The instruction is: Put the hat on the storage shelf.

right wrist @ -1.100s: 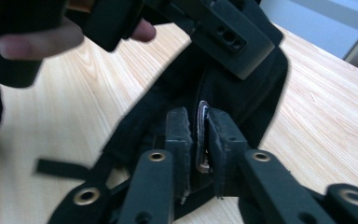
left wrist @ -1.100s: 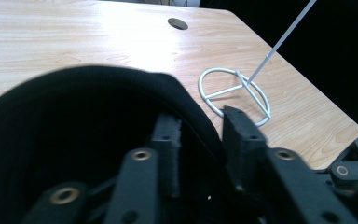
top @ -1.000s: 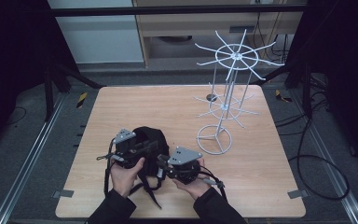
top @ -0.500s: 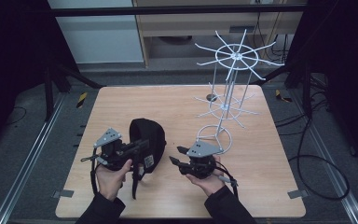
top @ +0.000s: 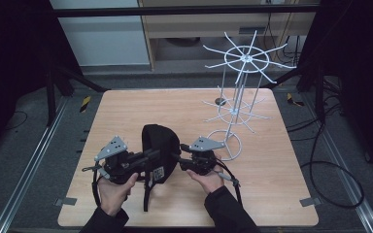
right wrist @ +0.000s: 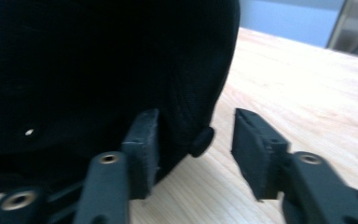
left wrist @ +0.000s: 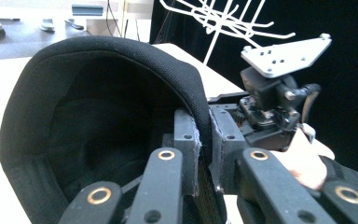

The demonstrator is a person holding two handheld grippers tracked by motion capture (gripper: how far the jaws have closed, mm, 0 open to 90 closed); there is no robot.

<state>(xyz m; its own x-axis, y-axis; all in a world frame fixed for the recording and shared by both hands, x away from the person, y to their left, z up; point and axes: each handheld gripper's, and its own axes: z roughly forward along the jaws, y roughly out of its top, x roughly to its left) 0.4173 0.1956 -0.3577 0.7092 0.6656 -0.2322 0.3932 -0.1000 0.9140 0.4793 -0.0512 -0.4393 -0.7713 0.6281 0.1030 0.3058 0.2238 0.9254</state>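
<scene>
A black cap (top: 159,145) is held up off the wooden table (top: 126,107), with its hollow inside turned to the left gripper view. My left gripper (top: 154,156) is shut on the cap's (left wrist: 98,93) rim, and in the left gripper view the cloth is pinched between the pads of the left gripper (left wrist: 203,135). My right gripper (top: 177,158) is at the cap's other side. Its jaws have just been closing and still stand apart in the right gripper view, right gripper (right wrist: 196,135). The cap's (right wrist: 98,60) crown and its small button (right wrist: 201,141) lie between them, unpinched.
A white wire display rack (top: 238,97) with hooked arms stands on the table just right of my right hand. A black strap (top: 145,194) hangs from the cap toward the table's near edge. Cables lie on the floor at the right.
My left gripper has moved left and lifted the cap upright. The right gripper let go of the cap, drew off to the right, then came back to its crown.
</scene>
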